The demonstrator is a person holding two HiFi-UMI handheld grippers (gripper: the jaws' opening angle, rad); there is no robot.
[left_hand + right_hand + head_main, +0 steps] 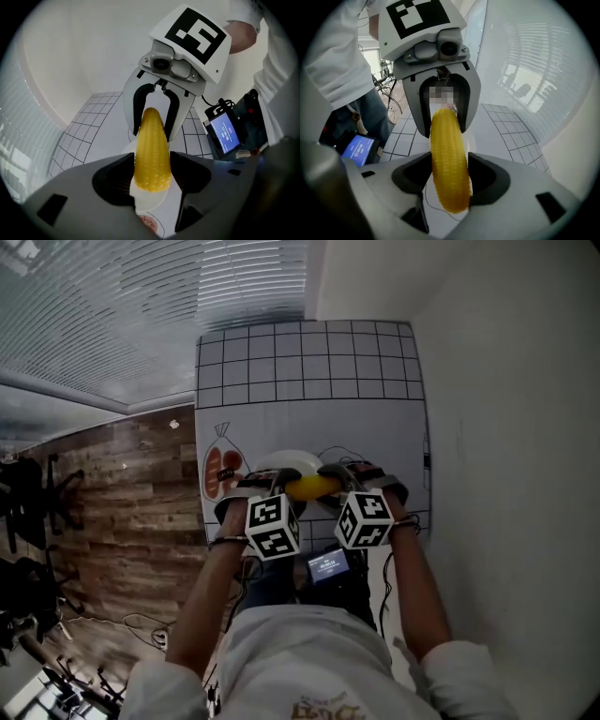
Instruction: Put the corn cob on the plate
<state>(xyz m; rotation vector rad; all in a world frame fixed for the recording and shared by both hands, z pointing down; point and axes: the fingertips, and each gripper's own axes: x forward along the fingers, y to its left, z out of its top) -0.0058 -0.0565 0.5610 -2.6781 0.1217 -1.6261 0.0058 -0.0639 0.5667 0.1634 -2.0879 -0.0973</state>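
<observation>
A white gridded mat borders wood-plank floor, a small lit screen near its edge.

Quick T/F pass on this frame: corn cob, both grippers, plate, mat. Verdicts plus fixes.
1. The left gripper and the right gripper each clamp one end of the corn cob. True.
2. The corn cob lies loose on the mat, free of both grippers. False: it is held between the two grippers.
3. A white plate sits on the mat under the held corn cob. True.
4. The mat is plain white with no markings. False: it is covered with a grid of dark lines.
</observation>
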